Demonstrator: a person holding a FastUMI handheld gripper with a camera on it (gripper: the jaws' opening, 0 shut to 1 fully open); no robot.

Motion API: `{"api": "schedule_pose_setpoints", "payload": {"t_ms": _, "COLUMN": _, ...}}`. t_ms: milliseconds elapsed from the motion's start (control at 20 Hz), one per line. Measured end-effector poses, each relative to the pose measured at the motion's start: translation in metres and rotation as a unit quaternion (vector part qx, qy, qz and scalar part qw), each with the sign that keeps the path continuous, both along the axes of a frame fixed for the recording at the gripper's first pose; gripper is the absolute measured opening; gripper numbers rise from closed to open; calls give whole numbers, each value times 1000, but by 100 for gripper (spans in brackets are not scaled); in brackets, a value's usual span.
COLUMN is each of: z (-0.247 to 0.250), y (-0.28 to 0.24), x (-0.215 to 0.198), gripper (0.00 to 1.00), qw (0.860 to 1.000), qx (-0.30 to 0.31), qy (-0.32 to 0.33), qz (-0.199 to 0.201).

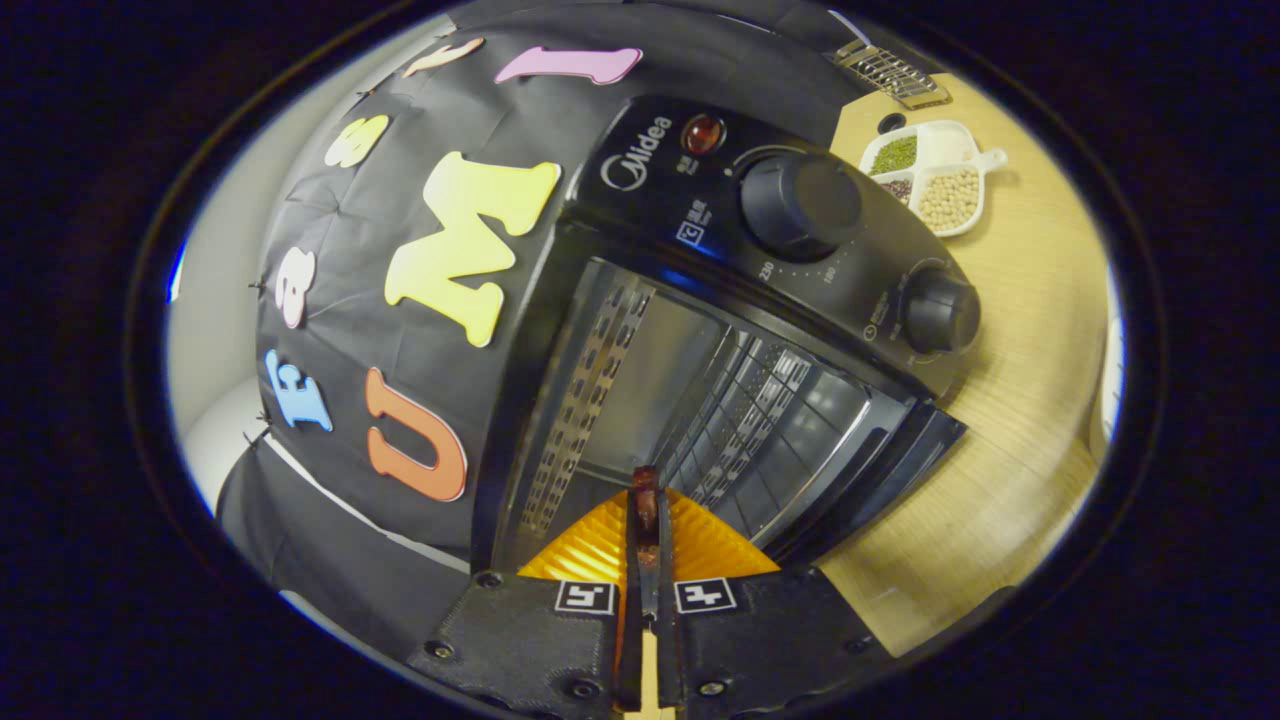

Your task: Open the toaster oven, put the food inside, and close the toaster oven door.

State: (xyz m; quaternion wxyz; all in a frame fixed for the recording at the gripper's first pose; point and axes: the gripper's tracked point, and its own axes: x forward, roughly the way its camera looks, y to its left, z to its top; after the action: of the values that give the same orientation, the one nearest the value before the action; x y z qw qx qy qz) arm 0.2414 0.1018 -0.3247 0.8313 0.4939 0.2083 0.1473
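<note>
The black toaster oven (650, 180) appears tilted just ahead of me, its door (885, 465) swung fully open and lying out over the table. Inside its cavity (660, 370) I see a perforated side wall and a wire rack (745, 420). My gripper (646, 515) is at the mouth of the cavity, shut on a thin dark reddish-brown piece of food (645, 482). The food is seen edge-on, and its end pokes out past the fingertips toward the rack. Two round knobs (800, 205) and a red lamp (703, 133) sit on the oven's control panel.
The oven stands on a light wooden table (1030, 400). Beyond the control panel lie a white divided dish of beans and grains (935, 175) and a metal grater (893, 72). The black cloth wall (330, 330) runs along the oven's other side.
</note>
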Motion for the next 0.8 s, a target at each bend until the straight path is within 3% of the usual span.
{"api": "schedule_pose_setpoints", "payload": {"t_ms": 250, "z": -11, "y": -6, "x": 12, "gripper": 9, "qw": 998, "qx": -50, "qy": -5, "qz": -28}}
{"api": "schedule_pose_setpoints", "payload": {"t_ms": 450, "z": -25, "y": -18, "x": 14, "gripper": 15, "qw": 988, "qx": -147, "qy": 4, "qz": -48}}
{"api": "schedule_pose_setpoints", "payload": {"t_ms": 600, "z": -27, "y": -38, "x": 16, "gripper": 23, "qw": 957, "qx": -280, "qy": -8, "qz": -76}}
{"api": "schedule_pose_setpoints", "payload": {"t_ms": 800, "z": 6, "y": -56, "x": 0, "gripper": 29, "qw": 898, "qx": -421, "qy": -74, "qz": -104}}
